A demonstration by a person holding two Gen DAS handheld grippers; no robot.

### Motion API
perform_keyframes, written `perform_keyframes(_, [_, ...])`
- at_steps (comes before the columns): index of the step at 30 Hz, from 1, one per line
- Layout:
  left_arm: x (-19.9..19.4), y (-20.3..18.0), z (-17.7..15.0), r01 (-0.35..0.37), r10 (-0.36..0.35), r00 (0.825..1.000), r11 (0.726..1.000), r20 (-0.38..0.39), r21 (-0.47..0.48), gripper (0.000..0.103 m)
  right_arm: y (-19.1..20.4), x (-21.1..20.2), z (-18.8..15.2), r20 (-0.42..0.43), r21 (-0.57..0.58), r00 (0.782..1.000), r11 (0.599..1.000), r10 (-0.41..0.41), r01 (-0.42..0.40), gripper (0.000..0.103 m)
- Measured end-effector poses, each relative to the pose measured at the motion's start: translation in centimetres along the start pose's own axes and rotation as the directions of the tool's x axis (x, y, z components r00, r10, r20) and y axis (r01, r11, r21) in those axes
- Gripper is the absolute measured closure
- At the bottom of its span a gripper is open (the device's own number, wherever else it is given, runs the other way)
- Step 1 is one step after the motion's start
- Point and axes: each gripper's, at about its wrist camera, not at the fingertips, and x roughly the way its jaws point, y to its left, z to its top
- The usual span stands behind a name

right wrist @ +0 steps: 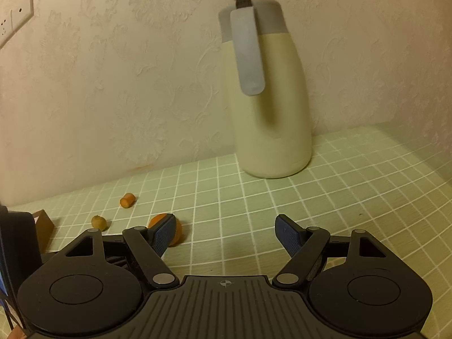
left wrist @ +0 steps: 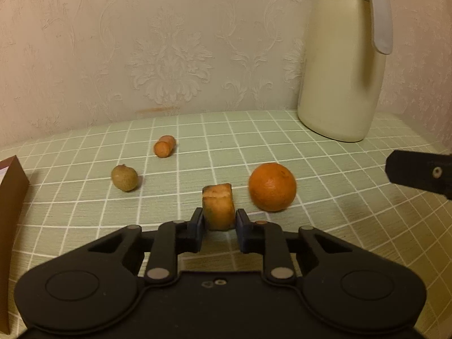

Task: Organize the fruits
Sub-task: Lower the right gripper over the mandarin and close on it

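Note:
In the left wrist view my left gripper (left wrist: 219, 221) is shut on a squarish orange-brown fruit chunk (left wrist: 218, 206) low over the green checked tablecloth (left wrist: 310, 155). A round orange (left wrist: 272, 187) lies just right of it. A small greenish-brown fruit (left wrist: 124, 178) sits to the left, and a short carrot-coloured piece (left wrist: 164, 146) lies farther back. In the right wrist view my right gripper (right wrist: 226, 231) stands open over the cloth with nothing between its fingers. Its left finger (right wrist: 163, 234) partly hides the orange (right wrist: 176, 233). The small fruit (right wrist: 99, 222) and the carrot-coloured piece (right wrist: 127, 199) show at the left.
A tall cream thermos jug (left wrist: 344, 65) with a grey lid and handle stands against the patterned wall at the back right, also seen as the jug (right wrist: 268, 107). A brown cardboard box (left wrist: 11, 197) sits at the left edge. A wall socket (right wrist: 17, 17) is at the upper left.

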Motion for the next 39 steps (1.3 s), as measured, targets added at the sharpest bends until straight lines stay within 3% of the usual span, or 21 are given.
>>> perform_keyframes(13, [-2.5,3.3,-1.2,-0.051,0.052,0.998,0.998,-0.039,0.021,0.090,3.1,4.1,-0.7,-0.090,-0.015,0.995,0.999,0.048,-0.050,0.025])
perform_keyframes(17, [-2.4,3.5,-1.2,-0.068,0.069,0.997,0.997,-0.036,0.036,0.079,4.0,5.0,-1.0,-0.108,-0.008,0.992,0.998,0.065,-0.067,0.025])
perform_keyframes(22, [-1.8,3.3,-0.8,-0.066,0.067,0.997,0.998,-0.027,0.021,0.082,5.0,5.0,-1.1,-0.096,-0.057,0.993,0.996,0.064,-0.070,0.025])
perform_keyframes(24, [-1.8,3.2,-0.8,-0.056,0.057,0.998,0.998,-0.023,0.015,0.090,4.8,5.1,-1.1,-0.097,-0.045,0.993,0.997,0.061,-0.066,0.025])
perform_keyframes(39, [-3.2,4.6,-1.3,-0.084,0.084,0.996,0.996,-0.020,-0.016,0.090,5.9,7.8,-0.5,-0.143,-0.031,0.988,0.998,0.056,-0.061,0.026])
